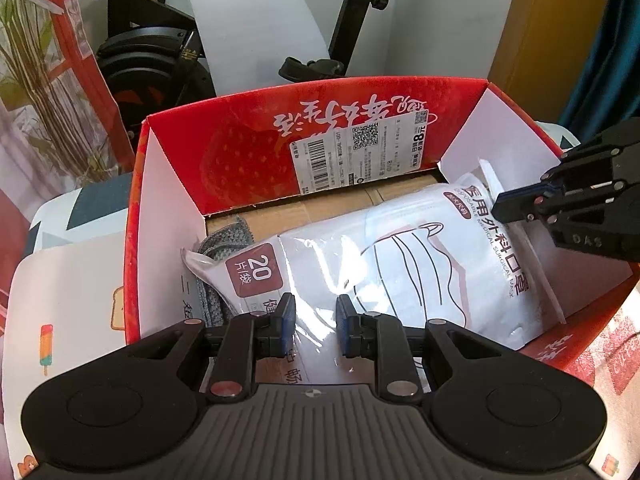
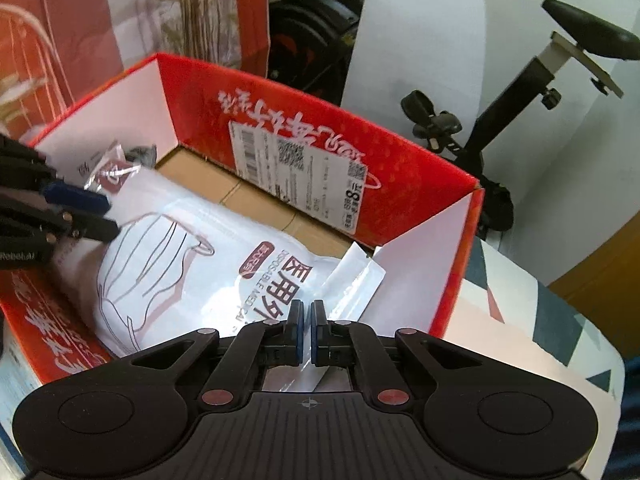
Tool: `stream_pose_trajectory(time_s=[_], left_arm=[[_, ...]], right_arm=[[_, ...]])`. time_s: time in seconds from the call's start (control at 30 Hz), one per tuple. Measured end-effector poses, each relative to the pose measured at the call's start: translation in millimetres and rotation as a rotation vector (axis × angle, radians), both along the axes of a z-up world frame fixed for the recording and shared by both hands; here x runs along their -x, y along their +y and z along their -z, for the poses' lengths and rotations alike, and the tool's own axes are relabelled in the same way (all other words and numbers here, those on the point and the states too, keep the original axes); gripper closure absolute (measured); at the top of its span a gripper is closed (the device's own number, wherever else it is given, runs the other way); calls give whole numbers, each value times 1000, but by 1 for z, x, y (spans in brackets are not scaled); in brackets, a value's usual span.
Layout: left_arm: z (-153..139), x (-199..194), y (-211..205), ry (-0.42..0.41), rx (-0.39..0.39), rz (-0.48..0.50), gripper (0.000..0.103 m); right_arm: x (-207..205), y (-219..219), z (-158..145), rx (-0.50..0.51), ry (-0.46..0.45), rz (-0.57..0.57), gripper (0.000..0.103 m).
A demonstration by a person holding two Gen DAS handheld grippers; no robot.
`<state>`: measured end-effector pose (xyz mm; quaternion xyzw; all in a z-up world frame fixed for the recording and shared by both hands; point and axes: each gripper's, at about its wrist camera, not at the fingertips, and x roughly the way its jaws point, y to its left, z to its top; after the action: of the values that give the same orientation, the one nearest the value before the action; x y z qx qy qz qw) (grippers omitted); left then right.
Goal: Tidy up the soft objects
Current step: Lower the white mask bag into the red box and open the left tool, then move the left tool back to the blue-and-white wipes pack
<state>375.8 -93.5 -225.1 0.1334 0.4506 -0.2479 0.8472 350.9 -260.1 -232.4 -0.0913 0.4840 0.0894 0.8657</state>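
Observation:
A white plastic pack of surgical masks [image 1: 408, 264] lies inside an open red cardboard box [image 1: 248, 148]; it also shows in the right wrist view [image 2: 192, 256], in the same box [image 2: 400, 196]. A grey knitted cloth [image 1: 224, 240] lies under the pack's left end. My left gripper [image 1: 315, 322] hovers over the pack's near edge, its jaws a little apart and holding nothing. My right gripper [image 2: 306, 328] has its jaws nearly together over the pack's right end; whether they pinch the plastic is hidden. It shows from the side in the left wrist view [image 1: 516, 208].
The box stands on a patterned table cover [image 2: 540, 320]. An exercise bike [image 1: 152, 52] and a white panel [image 1: 256, 20] stand behind it. A shipping label [image 1: 360, 152] is stuck on the box's far wall. Brown cardboard [image 1: 320, 204] forms the box floor.

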Motion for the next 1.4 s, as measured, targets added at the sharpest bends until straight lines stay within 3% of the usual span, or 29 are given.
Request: stream_pose_trajectory(time_s=[0.27,0.43,0.5,0.67,0.73,0.8,0.93,1.17,1.4], left_arm=[[-4,2,3,-23,22,-6,79],[-23,21,8,-126,44,-4,78],[-32,32,10,-171,50,-7,75],[-55,63,23,-265,108,-50,44],[-62,77,29,-313,112,-76,26],[-68,93,36,-353,133,-99,15],[-72,121,52,-387,174,-128,5],[-56,176,75,-455,141,-171,2],[-31,221,106,-441,189,-274,2]], right_arm=[[-2,6,8,29,-1,4,99],[19,8,-9,21,-117,20,67],[31,8,-17,1,-159,35,62],[62,2,-37,-105,-262,91,26],[75,1,-45,-132,-302,106,8],[92,2,-51,-154,-350,110,2],[121,7,-58,-181,-423,122,0],[177,15,-52,-268,-534,204,0],[231,26,-22,-339,-524,305,0]])
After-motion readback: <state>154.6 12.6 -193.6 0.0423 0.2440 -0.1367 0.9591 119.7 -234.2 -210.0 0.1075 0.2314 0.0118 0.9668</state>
